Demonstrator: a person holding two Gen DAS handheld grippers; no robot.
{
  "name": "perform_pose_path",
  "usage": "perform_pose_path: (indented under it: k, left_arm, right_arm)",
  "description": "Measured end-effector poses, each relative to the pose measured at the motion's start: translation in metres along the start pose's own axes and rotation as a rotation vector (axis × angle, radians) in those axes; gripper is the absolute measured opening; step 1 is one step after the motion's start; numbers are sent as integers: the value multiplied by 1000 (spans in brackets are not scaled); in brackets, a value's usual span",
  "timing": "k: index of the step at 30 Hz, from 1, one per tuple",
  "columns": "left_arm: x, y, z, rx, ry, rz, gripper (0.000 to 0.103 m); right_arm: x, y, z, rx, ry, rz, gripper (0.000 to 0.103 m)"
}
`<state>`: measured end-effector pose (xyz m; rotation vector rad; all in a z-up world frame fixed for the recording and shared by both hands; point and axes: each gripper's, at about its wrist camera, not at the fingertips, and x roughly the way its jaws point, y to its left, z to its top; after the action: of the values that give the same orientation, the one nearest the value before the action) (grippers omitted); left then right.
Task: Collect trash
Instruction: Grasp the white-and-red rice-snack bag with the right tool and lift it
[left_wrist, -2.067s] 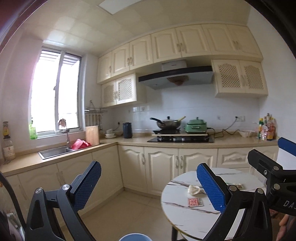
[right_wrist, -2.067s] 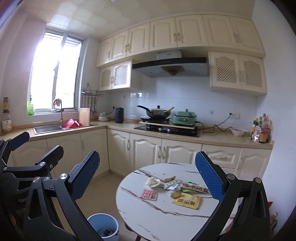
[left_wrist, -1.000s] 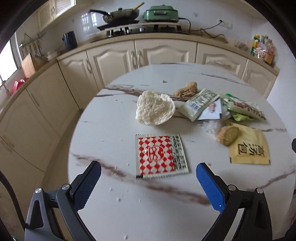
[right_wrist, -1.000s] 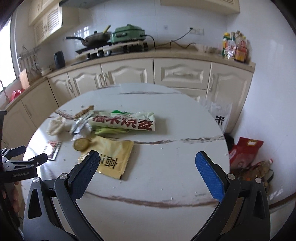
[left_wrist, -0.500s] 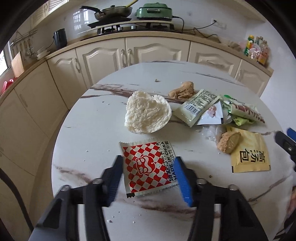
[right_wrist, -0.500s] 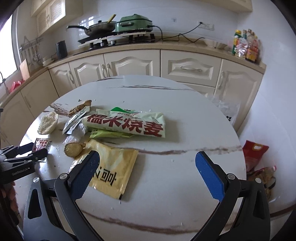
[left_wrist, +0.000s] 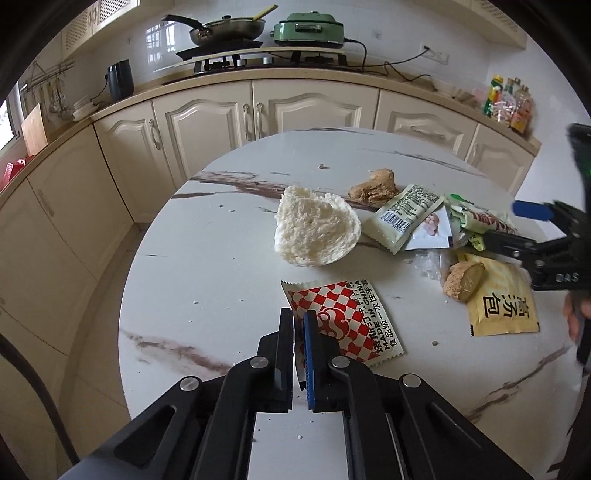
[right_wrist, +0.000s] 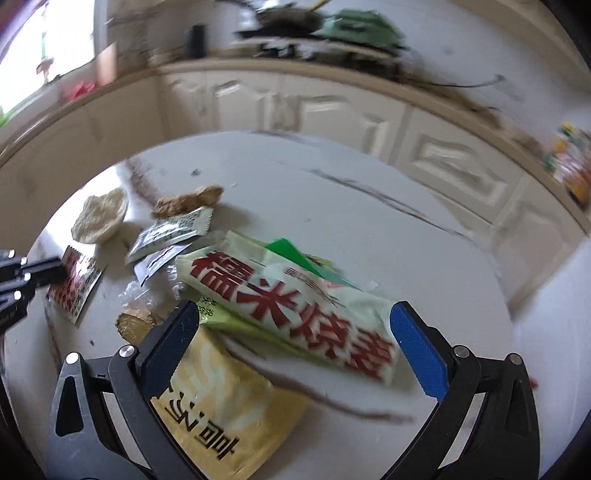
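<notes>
Left wrist view shows the left gripper (left_wrist: 298, 334) with its jaws pinched nearly together on the near edge of the checkered packet (left_wrist: 343, 323), a red-and-white sachet lying flat on the round marble table (left_wrist: 207, 280). Just beyond the packet sits a white rice cake (left_wrist: 316, 230), and behind that a brown food scrap (left_wrist: 373, 188) next to a pale barcode sachet (left_wrist: 404, 216). A second brown scrap (left_wrist: 461, 282) rests on the edge of the yellow packet (left_wrist: 502, 306) to the right, close to the right gripper (left_wrist: 532, 236), whose dark frame and one blue pad reach in from the right edge over the green wrappers. Cream cabinets (left_wrist: 295, 110) curve behind the table, with a wok (left_wrist: 225, 29) and a green cooker (left_wrist: 308, 26) on the counter. Right wrist view, blurred by motion, has the right gripper (right_wrist: 291, 343) with its jaws spread wide, hanging above the trash; the long green wrapper (right_wrist: 291, 306) with red characters lies between its pads, and the yellow packet (right_wrist: 218, 406) sits under the left pad. Farther left in this view lie the rice cake (right_wrist: 99, 216), the barcode sachet (right_wrist: 173, 232) and the checkered packet (right_wrist: 74, 284), with the left gripper's (right_wrist: 55, 275) tip meeting the packet at the frame edge. Whether the right pads touch any wrapper cannot be told.
</notes>
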<state>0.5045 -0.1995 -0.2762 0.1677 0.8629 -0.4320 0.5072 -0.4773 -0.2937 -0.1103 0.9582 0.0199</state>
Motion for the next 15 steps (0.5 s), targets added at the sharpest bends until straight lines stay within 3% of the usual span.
perform_pose_path:
  k: [4,7,9,11,14,15]
  left_arm:
    - [-2,3,0,-18,7,-12,4]
    - [-2,0,1,-11,15,1,17]
    - [-2,-4,2,-3,13,12,50]
    - [-3,-7,2,8,9,14,60]
    - [-2,-15,2,18,14,3,62]
    - [-2,-17,2,16,15,1,64]
  right_arm:
    - [23,-5,11,-71,51,42,103]
    - [37,-12,13,-63,67,86,103]
    - [41,-16,14,-57,69,115,103]
    - [42,-15,14,-56,74,104,103]
    - [41,-14,12,-42,73,71,90]
    - [38,-16,11,-26,63,67,72]
